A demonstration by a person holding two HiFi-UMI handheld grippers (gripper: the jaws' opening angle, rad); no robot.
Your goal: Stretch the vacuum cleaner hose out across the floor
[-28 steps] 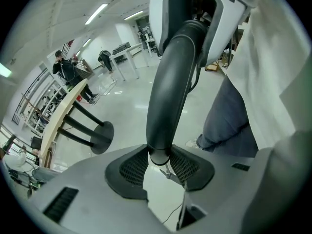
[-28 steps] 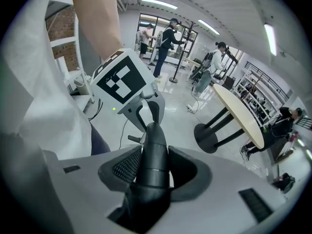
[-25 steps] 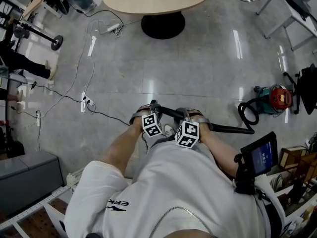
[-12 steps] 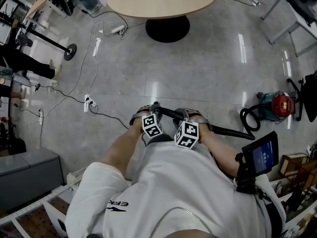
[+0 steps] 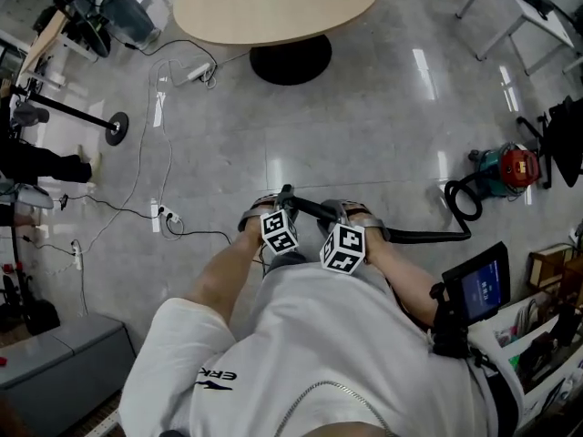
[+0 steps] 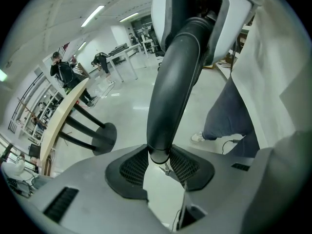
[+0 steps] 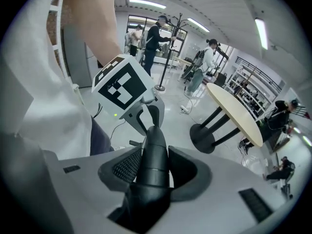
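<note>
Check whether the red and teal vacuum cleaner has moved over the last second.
No. The red and teal vacuum cleaner sits just as close beside the black stand at the right edge as before; only the camera shifted.

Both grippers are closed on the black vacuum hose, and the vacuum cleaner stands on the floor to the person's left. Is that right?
No. The vacuum cleaner stands on the floor to the person's right, as the head view shows. Both the left gripper and the right gripper are closed on the black vacuum hose.
</note>
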